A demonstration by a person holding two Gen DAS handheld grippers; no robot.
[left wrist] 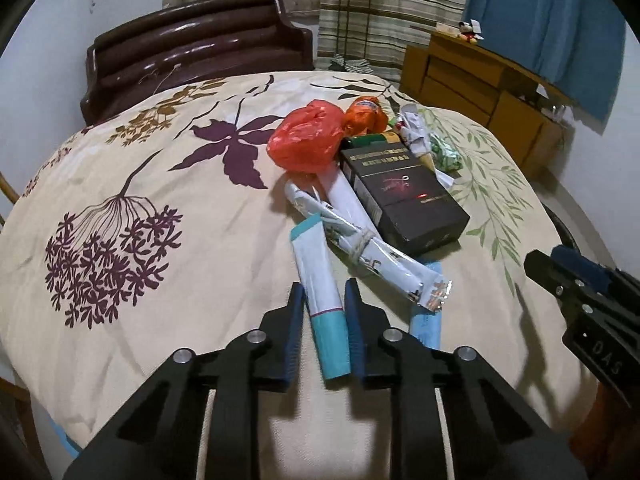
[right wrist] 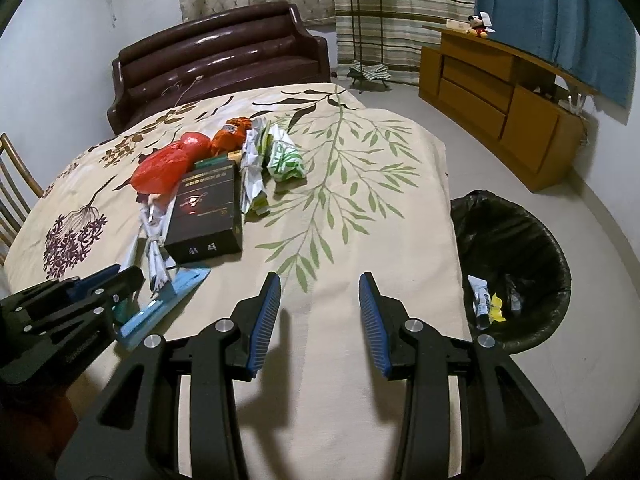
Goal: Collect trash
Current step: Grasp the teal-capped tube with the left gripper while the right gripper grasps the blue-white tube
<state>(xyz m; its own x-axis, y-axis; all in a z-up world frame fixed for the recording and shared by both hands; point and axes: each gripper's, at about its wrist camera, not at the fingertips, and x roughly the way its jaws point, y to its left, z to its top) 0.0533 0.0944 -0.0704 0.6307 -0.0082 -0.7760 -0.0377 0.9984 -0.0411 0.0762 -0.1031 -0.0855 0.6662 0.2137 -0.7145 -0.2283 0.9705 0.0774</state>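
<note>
A pile of trash lies on the floral tablecloth [left wrist: 180, 208]: a red plastic bag [left wrist: 306, 140], an orange bag [left wrist: 365, 114], a dark box [left wrist: 404, 196], a tied foil wrapper [left wrist: 360, 242], crumpled wrappers [left wrist: 416, 132] and a white tube with a teal cap [left wrist: 322, 296]. My left gripper [left wrist: 325, 294] is shut on that tube, which lies on the cloth. My right gripper [right wrist: 319, 286] is open and empty above the cloth near the table's right edge. The black-lined bin [right wrist: 516, 264] beside the table holds a few pieces.
A brown sofa [right wrist: 224, 60] stands behind the table. A wooden cabinet [right wrist: 504, 100] runs along the right wall. A plant stand [right wrist: 362, 32] is at the back. A chair [right wrist: 12, 196] is at the left. A blue flat pack [right wrist: 160, 304] lies near the left gripper.
</note>
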